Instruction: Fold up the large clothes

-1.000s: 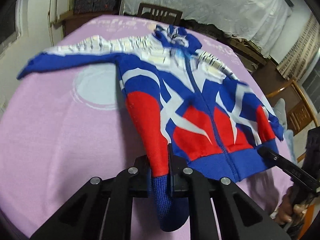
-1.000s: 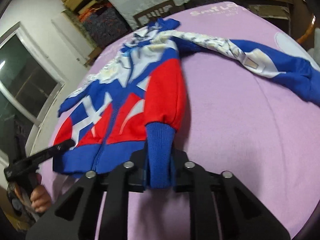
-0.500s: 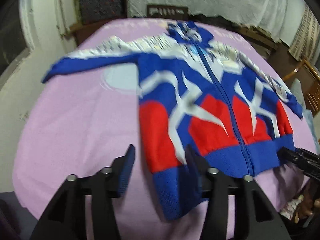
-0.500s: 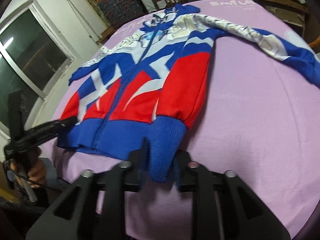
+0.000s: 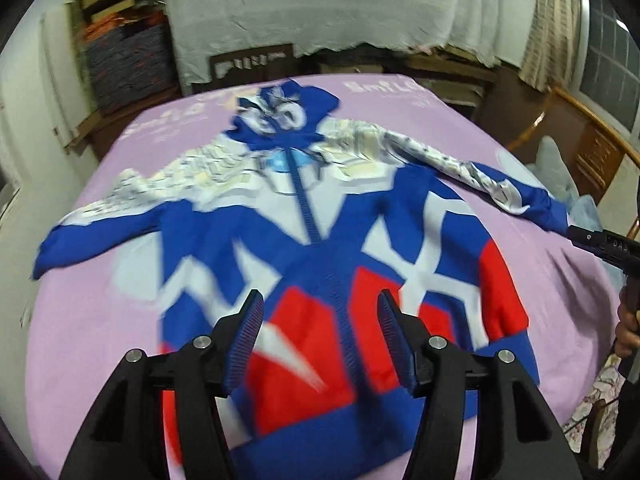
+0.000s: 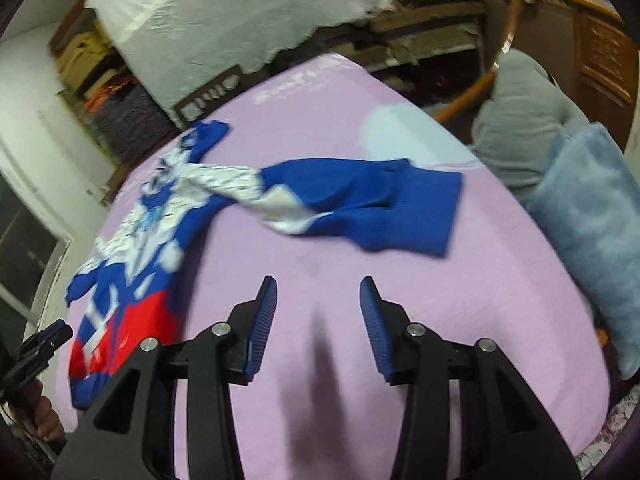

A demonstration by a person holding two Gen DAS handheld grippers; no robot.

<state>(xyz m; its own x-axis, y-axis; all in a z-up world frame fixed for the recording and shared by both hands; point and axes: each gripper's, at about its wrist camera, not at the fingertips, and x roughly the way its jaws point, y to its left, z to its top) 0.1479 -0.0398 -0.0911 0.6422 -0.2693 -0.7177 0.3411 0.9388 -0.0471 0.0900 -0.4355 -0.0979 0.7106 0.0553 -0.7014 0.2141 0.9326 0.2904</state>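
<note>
A blue, red and white zip hoodie (image 5: 320,240) lies front up and spread flat on the pink-covered table (image 5: 100,320), hood at the far end, both sleeves stretched out. My left gripper (image 5: 320,328) is open and empty, hovering above the hoodie's lower front. My right gripper (image 6: 318,312) is open and empty over bare pink cloth, short of the hoodie's right sleeve (image 6: 360,204). The hoodie's body (image 6: 132,264) lies at the left of the right wrist view.
A grey cushion (image 6: 524,136) and a light blue cushion (image 6: 592,220) sit on a wooden chair at the table's right edge. A dark chair (image 5: 252,64) and a white-draped stack (image 5: 340,4) stand behind the table. Shelves of fabric (image 5: 120,52) stand at the far left.
Both grippers let go of the hoodie's hem corners and opened. The left one moved over the hoodie's middle. The right one swung right toward the outstretched sleeve.
</note>
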